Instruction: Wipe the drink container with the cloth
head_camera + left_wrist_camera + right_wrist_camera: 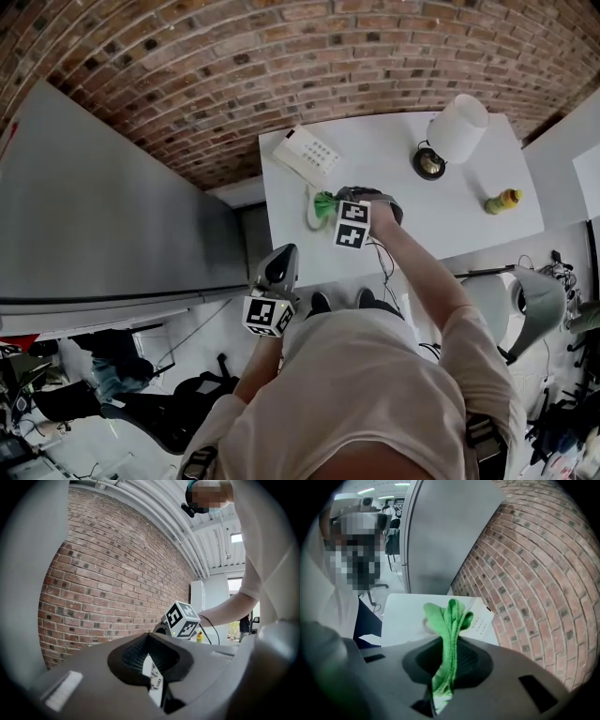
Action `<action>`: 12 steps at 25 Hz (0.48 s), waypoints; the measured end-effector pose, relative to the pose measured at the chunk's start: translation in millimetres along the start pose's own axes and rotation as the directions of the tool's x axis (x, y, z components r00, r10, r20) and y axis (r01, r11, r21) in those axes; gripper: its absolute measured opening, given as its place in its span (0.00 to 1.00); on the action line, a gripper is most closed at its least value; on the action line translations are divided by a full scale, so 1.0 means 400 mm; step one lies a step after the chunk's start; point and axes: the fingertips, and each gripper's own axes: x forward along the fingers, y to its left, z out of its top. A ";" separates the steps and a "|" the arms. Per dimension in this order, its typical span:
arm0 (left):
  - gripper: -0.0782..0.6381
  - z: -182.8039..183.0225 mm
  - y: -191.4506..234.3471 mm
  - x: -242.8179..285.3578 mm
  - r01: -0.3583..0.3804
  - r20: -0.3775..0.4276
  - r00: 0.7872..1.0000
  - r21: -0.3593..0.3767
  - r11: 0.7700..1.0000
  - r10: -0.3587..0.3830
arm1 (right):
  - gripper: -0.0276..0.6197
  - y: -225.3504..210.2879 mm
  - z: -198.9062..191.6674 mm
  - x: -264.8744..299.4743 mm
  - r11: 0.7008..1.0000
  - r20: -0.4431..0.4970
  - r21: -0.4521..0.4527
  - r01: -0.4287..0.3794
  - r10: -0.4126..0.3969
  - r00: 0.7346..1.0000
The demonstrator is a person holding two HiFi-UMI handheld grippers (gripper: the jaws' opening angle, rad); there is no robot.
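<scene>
The drink container is a small yellow bottle [503, 201] standing near the right edge of the white table [394, 150]; the left gripper view shows the bottle [200, 637] far off, past the other gripper's marker cube. My right gripper [336, 201] is over the table's left front part, shut on a green cloth [323, 202]. In the right gripper view the cloth [449, 620] stands up in folds out of the shut right gripper [443, 667]. My left gripper [284, 255] is off the table near my body. In its own view the left gripper [150, 660] is shut with nothing in it.
A white keypad device [307, 155] lies at the table's back left, with a white curved object [312, 214] just under the cloth. A lamp with a white shade [457, 129] stands mid-right. A grey partition [103, 216] and a brick wall [234, 66] bound the left and back.
</scene>
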 end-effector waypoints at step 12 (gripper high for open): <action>0.12 0.001 0.002 0.008 0.003 0.004 1.000 -0.016 1.000 -0.003 | 0.11 0.054 0.033 -0.021 0.996 -0.002 -0.085 -0.009 0.009 1.000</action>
